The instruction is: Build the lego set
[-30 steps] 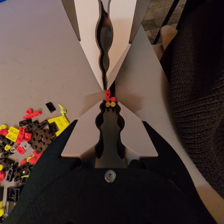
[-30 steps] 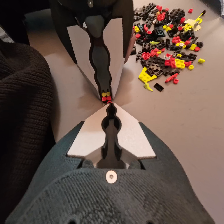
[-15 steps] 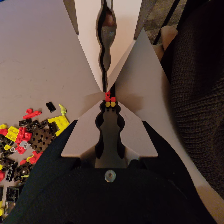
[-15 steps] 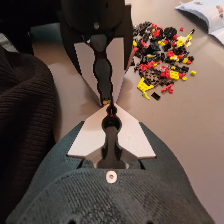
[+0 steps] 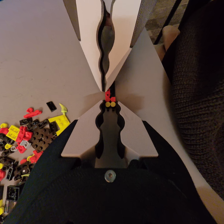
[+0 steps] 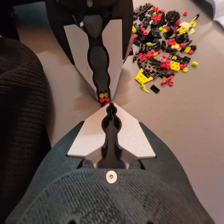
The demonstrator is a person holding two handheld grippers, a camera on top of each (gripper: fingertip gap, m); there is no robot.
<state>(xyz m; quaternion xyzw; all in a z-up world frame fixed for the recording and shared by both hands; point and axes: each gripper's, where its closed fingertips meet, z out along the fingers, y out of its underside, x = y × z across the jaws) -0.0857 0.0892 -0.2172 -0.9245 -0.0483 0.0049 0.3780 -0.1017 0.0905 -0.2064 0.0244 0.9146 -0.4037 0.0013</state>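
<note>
My left gripper is shut on a small lego assembly, a black plate with two yellow round studs and red pieces on top. It holds this above the table. My right gripper faces it tip to tip with its fingers shut. Its tips touch a small red piece at the assembly's far end. I cannot tell whether they pinch it. In the right wrist view the left gripper comes in from above with the assembly. In the left wrist view the right gripper comes in from above.
A pile of loose black, red and yellow pieces lies on the table; it also shows in the right wrist view. A yellow wedge plate lies at its edge. A dark knit sleeve hangs by the table edge. Both grippers' tips are close together, under 4 cm apart.
The right gripper tilted and shifted slightly at the assembly. A red piece showed between its fingers half a second ago; now it sits just past the shut tips. The left gripper held still.
</note>
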